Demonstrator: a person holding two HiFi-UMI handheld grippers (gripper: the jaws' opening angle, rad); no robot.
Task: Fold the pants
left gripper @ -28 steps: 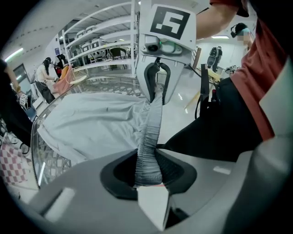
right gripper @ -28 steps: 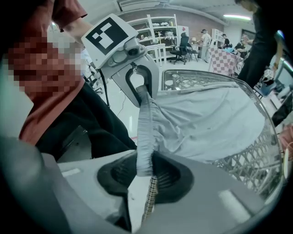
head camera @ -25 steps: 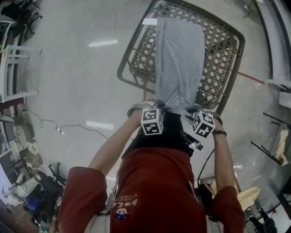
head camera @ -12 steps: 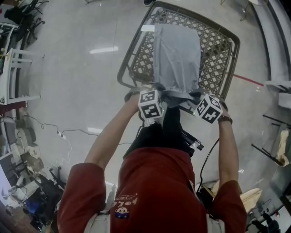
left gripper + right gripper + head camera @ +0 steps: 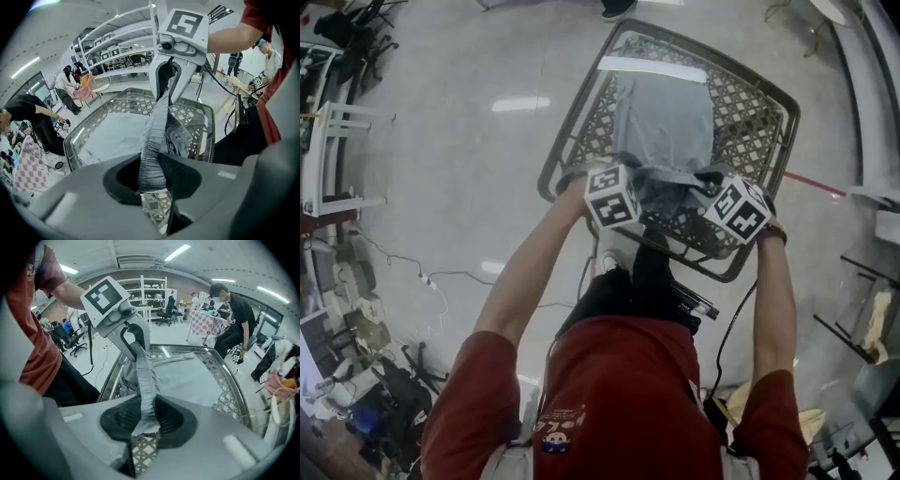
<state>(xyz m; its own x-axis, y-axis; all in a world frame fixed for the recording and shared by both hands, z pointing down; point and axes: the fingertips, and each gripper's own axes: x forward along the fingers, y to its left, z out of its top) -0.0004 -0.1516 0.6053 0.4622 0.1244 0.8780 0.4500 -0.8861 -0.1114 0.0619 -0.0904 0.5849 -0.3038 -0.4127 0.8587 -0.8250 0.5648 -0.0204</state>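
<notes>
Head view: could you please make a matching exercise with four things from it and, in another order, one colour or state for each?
Things:
1. pants
2. table
3. shirt
4. left gripper

Colour or state:
A. red
B. shut on a cloth edge
C. grey, near end held up
D. lattice top

Pairs: 1-C, 2-D, 3-A, 4-B
</notes>
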